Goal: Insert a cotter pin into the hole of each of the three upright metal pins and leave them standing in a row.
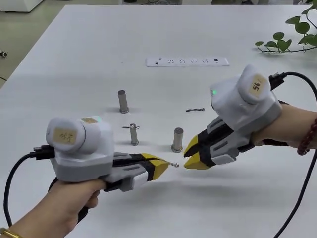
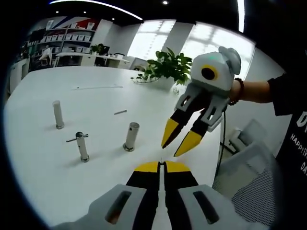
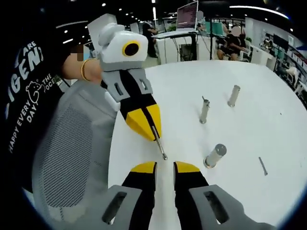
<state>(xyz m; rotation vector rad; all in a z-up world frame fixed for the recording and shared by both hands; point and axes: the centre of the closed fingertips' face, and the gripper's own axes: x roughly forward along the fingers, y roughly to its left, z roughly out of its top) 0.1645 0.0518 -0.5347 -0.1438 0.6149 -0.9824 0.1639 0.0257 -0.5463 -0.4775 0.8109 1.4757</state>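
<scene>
The left gripper [image 1: 161, 166] has its yellow-tipped jaws pressed together on a thin wire cotter pin [image 1: 173, 164], which juts from the tips above the white table [image 1: 74, 59]. The right gripper [image 1: 190, 153] faces it with jaws apart, its tips just beside the wire's free end; we cannot tell whether they touch it.

Three upright metal pins, smooth grey cylinders on flared bases, stand beyond the grippers. They are a far metal pin [image 1: 123, 101], a middle metal pin [image 1: 133, 134] and a near metal pin [image 1: 177, 140]. The middle one carries an inserted cotter pin [image 1: 131, 127] crosswise near its top. A loose cotter pin [image 1: 195, 109] lies flat, well apart from the row. A white power strip [image 1: 187, 61] lies farther back, and a leafy plant [image 1: 292, 34] trails in at the corner.

In the left gripper view we see the held wire end-on, as a sliver at the closed tips [image 2: 161, 165]. The right gripper view shows its full slender length [image 3: 159, 141], slanting from the left gripper [image 3: 146, 122] towards the gap between the parted jaws.
</scene>
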